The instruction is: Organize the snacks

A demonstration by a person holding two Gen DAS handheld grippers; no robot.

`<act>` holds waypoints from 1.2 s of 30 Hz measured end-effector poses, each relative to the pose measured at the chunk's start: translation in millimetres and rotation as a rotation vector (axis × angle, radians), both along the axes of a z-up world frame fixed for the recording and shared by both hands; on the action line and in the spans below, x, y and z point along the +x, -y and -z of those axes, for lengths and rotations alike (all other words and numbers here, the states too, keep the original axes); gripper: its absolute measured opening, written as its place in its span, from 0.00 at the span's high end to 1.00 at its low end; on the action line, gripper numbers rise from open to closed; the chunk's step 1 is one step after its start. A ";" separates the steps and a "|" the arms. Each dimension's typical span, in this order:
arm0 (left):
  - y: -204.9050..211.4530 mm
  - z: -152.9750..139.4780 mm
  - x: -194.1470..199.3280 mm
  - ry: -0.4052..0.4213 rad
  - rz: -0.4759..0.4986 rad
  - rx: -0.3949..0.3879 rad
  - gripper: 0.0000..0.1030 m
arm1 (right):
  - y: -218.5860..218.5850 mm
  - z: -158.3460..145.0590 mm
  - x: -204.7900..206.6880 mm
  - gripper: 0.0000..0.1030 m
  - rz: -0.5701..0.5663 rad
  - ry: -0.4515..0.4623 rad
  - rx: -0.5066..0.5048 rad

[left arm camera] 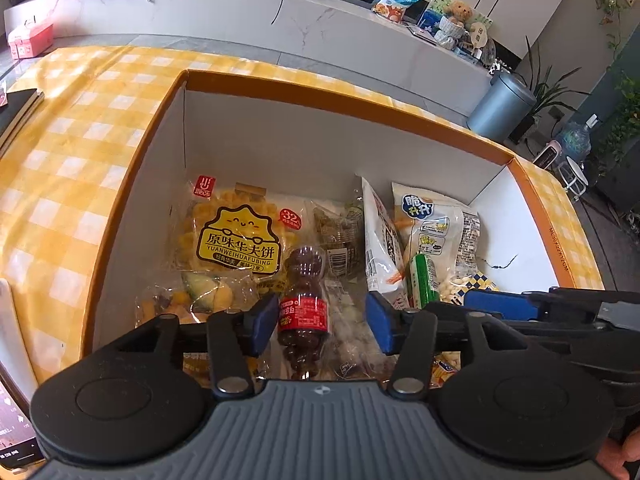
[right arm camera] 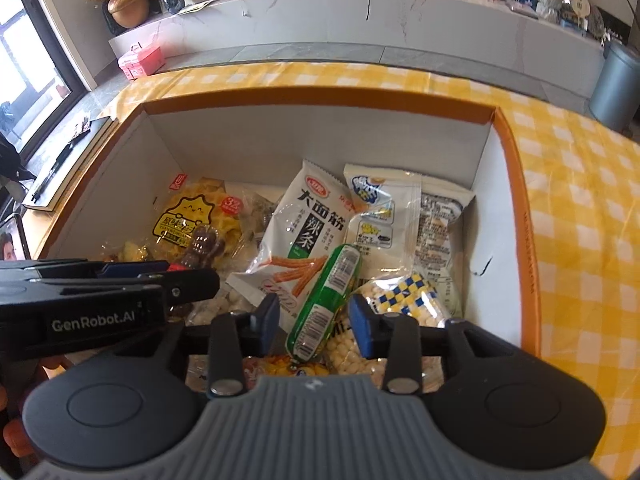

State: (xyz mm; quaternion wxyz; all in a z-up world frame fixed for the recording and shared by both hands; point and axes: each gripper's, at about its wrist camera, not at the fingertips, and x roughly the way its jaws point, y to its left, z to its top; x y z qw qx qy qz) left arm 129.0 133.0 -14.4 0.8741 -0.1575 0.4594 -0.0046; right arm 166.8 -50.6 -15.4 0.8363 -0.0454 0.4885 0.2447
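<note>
Both grippers hovered in the box (left arm camera: 132,184): the left gripper (left arm camera: 322,326) stood wide around the bottle (left arm camera: 303,304), apparently without contact. The right gripper (right arm camera: 314,326) stood wide around the green stick (right arm camera: 322,304), pointing toward 1 o'clock. Next move probably required closing on each.

Yellow-white check tablecloth (left arm camera: 80,128); orange-rimmed white box (left arm camera: 132,184); green snack pack (right arm camera: 324,300); red-label bottle (left arm camera: 302,300).

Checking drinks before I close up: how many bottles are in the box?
1: a dark bottle lies between the open left gripper fingers, box's left half. More may hide under packets.
</note>
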 end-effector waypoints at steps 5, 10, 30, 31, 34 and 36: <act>3.3 -14.1 -8.3 0.120 -0.008 0.041 0.33 | 8.6 -11.5 -2.3 0.55 0.011 0.042 0.009; 5.7 -39.7 -19.8 0.251 -0.027 0.001 0.26 | 22.5 -34.3 -13.0 0.43 0.035 0.158 0.007; 121.1 -135.1 -125.8 0.686 -0.083 0.441 0.01 | 126.9 -136.2 -147.1 0.09 0.177 0.736 0.167; 124.7 -134.1 -126.9 0.678 -0.077 0.452 0.01 | 129.9 -133.9 -153.5 0.08 0.185 0.741 0.171; 128.7 -126.7 -127.0 0.625 -0.073 0.469 0.00 | 134.1 -127.9 -168.0 0.08 0.197 0.746 0.159; 128.0 -120.1 -125.6 0.573 -0.089 0.472 0.00 | 130.5 -122.5 -174.0 0.07 0.199 0.731 0.133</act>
